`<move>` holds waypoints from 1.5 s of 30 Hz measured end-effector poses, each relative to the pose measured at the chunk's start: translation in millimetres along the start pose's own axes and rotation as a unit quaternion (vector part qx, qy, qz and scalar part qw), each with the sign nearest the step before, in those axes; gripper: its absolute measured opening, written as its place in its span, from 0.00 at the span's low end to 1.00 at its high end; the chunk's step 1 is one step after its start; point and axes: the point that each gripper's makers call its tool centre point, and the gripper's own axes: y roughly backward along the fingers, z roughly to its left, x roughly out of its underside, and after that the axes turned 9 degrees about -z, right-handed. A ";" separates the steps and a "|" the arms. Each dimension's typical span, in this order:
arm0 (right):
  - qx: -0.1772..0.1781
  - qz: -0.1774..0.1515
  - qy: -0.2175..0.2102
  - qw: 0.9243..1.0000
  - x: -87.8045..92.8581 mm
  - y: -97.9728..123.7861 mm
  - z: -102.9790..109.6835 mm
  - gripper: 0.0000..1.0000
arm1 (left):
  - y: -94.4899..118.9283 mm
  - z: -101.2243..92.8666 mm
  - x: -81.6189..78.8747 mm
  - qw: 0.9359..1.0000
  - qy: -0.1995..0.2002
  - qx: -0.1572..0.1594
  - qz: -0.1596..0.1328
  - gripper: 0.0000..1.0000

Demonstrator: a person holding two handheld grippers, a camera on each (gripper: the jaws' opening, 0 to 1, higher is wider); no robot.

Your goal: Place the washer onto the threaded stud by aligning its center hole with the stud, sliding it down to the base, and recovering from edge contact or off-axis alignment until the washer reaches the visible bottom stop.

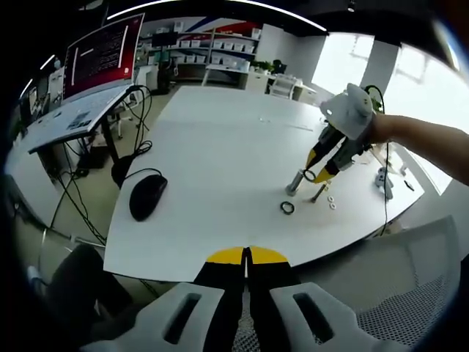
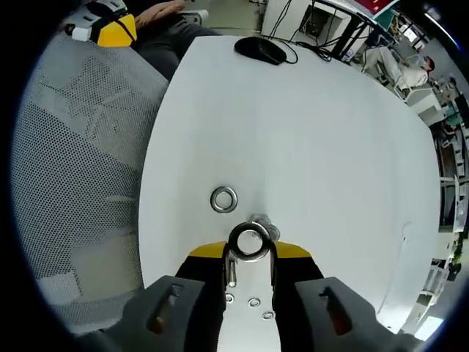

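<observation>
- Washer [image 2: 250, 241] is sitting clamped between the right gripper [image 2: 250, 257] jaws, hovering right over the stud [image 2: 261, 223] on the white worktop [image 2: 308, 147].
- Left gripper [image 1: 247, 257] is hanging back at the worktop edge, jaws pressed together.
- A second ring [image 2: 223, 199] is lying flat just beside the stud.
- A black mouse [image 1: 147, 196] is resting well apart.

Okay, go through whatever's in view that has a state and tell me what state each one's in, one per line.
Left tongs: shut, holding nothing, held back at the table's near edge.
Right tongs: shut on the washer.
Washer: gripped, held over the threaded stud, not yet at its base.
Spare washer: lying flat on the table, untouched.
Computer mouse: resting on the table, cable attached.
Monitor: switched on, text showing.
</observation>
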 end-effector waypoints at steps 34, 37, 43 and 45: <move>-0.013 0.011 -0.016 1.000 7.1 -30.4 -13.9 0.23 | 0.0 0.9 -1.3 1.000 0.007 -0.002 -0.004 0.00; -0.019 0.011 -0.018 1.000 7.6 -36.5 -13.5 0.23 | -0.2 1.0 -0.8 1.000 0.006 -0.002 -0.002 0.00; -0.027 0.019 -0.017 0.999 13.5 -48.5 -13.0 0.23 | -0.8 1.6 -0.7 1.000 0.005 -0.001 -0.001 0.00; -0.032 0.021 -0.019 0.999 15.2 -52.9 -12.4 0.23 | -0.9 1.7 -0.4 1.000 0.006 -0.001 0.000 0.00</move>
